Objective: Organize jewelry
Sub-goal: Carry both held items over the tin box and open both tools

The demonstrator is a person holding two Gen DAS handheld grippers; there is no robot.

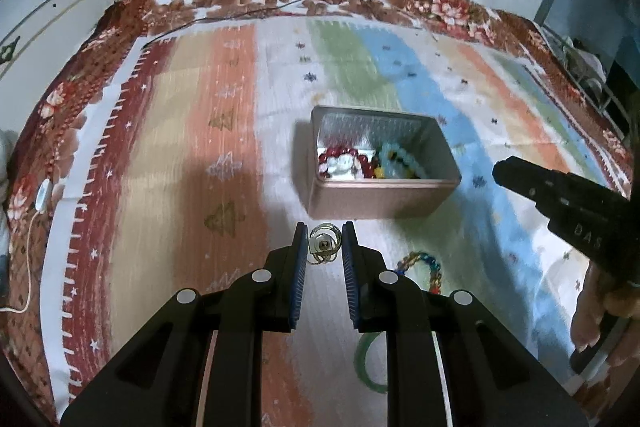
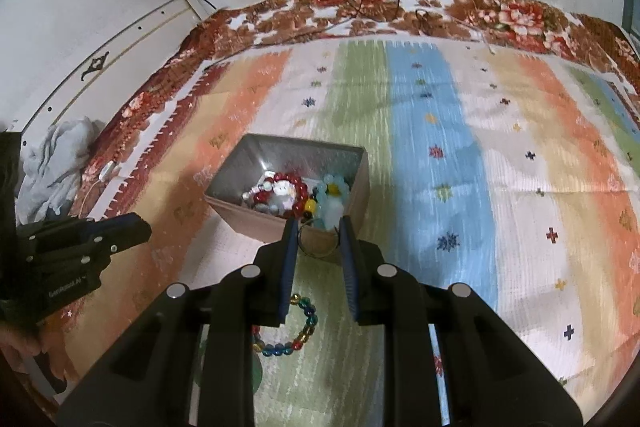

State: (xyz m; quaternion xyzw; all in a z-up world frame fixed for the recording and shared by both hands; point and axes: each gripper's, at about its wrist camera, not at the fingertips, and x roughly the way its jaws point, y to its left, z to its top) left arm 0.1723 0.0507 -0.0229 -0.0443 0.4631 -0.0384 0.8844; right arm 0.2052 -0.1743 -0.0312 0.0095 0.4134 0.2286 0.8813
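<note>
A striped cloth (image 1: 224, 131) covers the bed, the tin box (image 1: 380, 163) of beads sitting mid-cloth. My left gripper (image 1: 325, 247) pinches a small wiry ring ornament (image 1: 325, 245) just short of the box; my right gripper (image 2: 318, 239) pinches a thin ring (image 2: 318, 247) at its rim. Both look light, springy and slippery, so I judge a grip across the hoop best, gently

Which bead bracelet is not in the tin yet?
The multicoloured bead bracelet, lying on the striped cloth below the tin; the red bracelet and pale blue bracelet lie inside.
</note>
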